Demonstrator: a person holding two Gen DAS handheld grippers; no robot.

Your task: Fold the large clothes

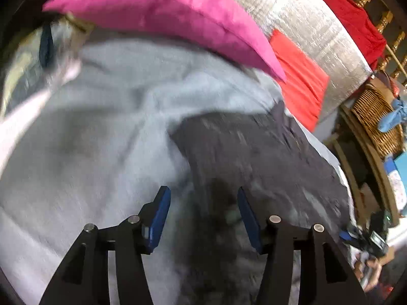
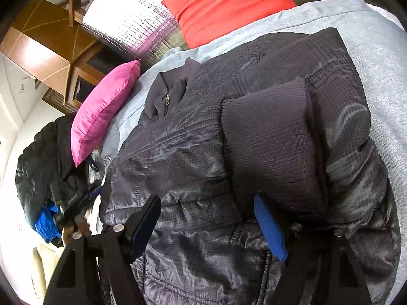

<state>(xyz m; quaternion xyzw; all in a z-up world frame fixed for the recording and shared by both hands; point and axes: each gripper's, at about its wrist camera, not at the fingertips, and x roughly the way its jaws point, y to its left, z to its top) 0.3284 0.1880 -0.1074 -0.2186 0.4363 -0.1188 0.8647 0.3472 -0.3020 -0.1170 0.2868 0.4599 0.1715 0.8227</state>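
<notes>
Both fingers [image 1: 162,218] apart above jacket [image 2: 193,157]

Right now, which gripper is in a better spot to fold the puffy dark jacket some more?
Probably the right gripper. Its open jaws sit over the middle of the dark jacket, by the sleeve already folded across it. The left gripper, also open, hangs at the jacket's edge, partly over the grey blanket.

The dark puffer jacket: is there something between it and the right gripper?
Nothing visible. The right gripper stands open directly over the dark puffer jacket on the grey blanket. The pink cushion and the red cushion lie off to the side.
</notes>
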